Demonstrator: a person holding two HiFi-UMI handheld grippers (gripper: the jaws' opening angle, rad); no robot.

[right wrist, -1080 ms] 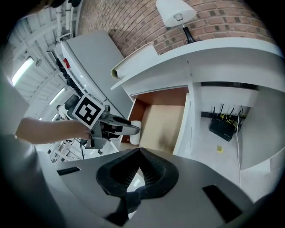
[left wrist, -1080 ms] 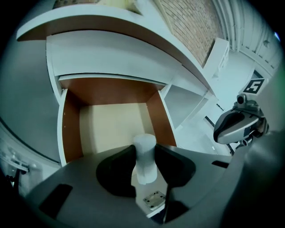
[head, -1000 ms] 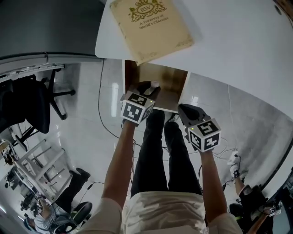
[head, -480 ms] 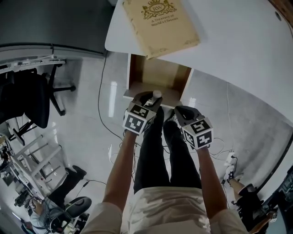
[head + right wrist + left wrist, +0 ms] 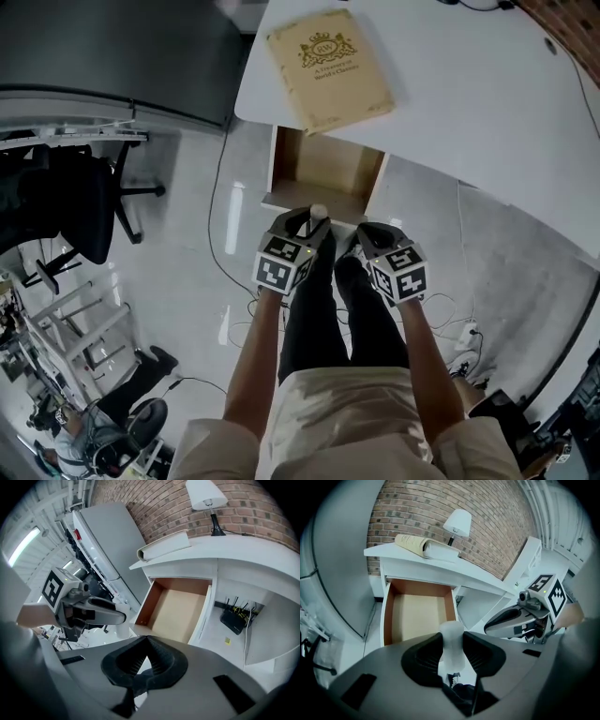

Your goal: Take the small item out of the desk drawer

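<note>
Overall light: You are working in bright, even room light.
Source: A ceiling strip light [image 5: 26, 545] is glowing at the left of your right gripper view.
Glare: The floor [image 5: 178, 244] is throwing back pale streaks, and the desk top [image 5: 487, 103] is washing out almost to white.
Shadows: The desk top is shading the back of the drawer [image 5: 323, 169].
Distortion: Your two gripper views are bulging, with black corners. Your head view is bending straight lines at its edges.
Focus: The small item [image 5: 452, 641] is looking soft up close, while the brick wall [image 5: 417, 513] is showing crisp.
</note>
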